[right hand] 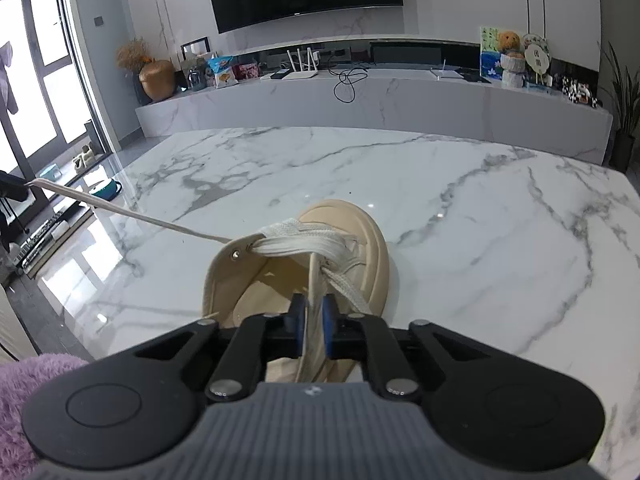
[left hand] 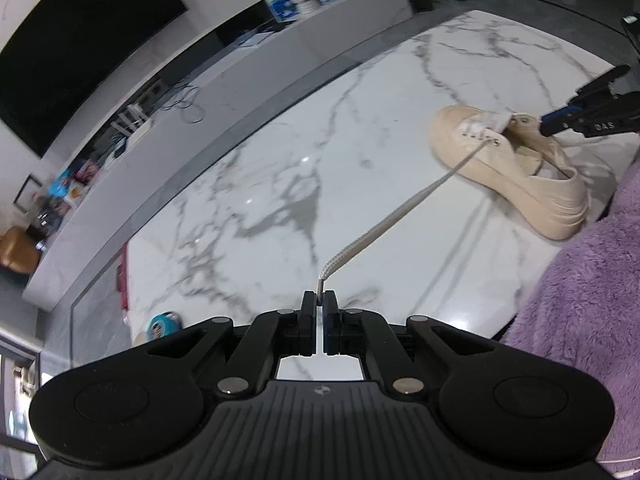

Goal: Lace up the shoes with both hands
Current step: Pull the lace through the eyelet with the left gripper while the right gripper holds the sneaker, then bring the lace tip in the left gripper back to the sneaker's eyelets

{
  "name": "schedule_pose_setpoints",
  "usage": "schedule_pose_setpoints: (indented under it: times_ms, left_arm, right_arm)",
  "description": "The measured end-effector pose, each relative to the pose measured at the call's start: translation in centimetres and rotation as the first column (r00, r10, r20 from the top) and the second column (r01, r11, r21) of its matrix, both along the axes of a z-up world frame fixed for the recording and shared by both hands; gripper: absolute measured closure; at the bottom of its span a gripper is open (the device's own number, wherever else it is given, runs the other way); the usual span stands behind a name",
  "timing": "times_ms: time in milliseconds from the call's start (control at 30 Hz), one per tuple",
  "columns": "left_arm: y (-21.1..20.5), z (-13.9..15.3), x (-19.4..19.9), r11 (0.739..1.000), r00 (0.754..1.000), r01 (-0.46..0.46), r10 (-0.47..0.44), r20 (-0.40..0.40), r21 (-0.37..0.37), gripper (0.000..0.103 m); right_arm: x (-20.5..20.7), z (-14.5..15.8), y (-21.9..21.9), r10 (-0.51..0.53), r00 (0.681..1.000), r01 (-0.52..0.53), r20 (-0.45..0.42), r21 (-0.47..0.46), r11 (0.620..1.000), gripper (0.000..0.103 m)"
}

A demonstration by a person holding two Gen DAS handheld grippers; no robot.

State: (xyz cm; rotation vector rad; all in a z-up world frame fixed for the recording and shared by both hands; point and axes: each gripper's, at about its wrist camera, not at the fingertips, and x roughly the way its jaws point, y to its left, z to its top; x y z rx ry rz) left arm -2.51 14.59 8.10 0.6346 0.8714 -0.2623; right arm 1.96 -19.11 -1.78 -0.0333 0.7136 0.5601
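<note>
Now your shoe [right hand: 320, 240] lies on the marble desk [right hand: 480, 208], its lace [left hand: 400, 216] stretched taut.
Away from the shoe, your left gripper [left hand: 319, 304] has its fingers clenched on the lace's end; right at the shoe's opening, your right gripper [right hand: 314, 320] has its fingers nearly closed around the other lace strand [right hand: 314, 280] and the tongue.

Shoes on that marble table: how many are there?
1. A single beige shoe stands on the marble table, just ahead of the right gripper. Its lace stretches out to the left gripper. Both views show the same shoe.
</note>
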Motion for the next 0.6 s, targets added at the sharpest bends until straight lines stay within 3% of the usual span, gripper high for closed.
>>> schedule_pose_setpoints:
  times_ms: [267,400,600]
  left_arm:
    - [-1.0,0.9,-0.2,1.000,0.999,0.010,-0.011,0.040,0.028,0.102]
    - [-4.0,0.5,0.2,0.989,0.989,0.139,-0.140,0.040,0.041,0.102]
    - [-9.5,-1.5,1.1,0.942,0.944,0.329,-0.329,-0.004,0.073,0.102]
  right_arm:
    - [0.0,-0.3,-0.3,-0.004,1.000,0.004,-0.011,0.026,1.000,0.094]
    - [-0.1,-0.3,-0.2,0.000,1.000,0.001,-0.011,0.025,1.000,0.092]
    - [-0.4,-0.2,-0.2,-0.004,1.000,0.004,0.004,0.022,1.000,0.091]
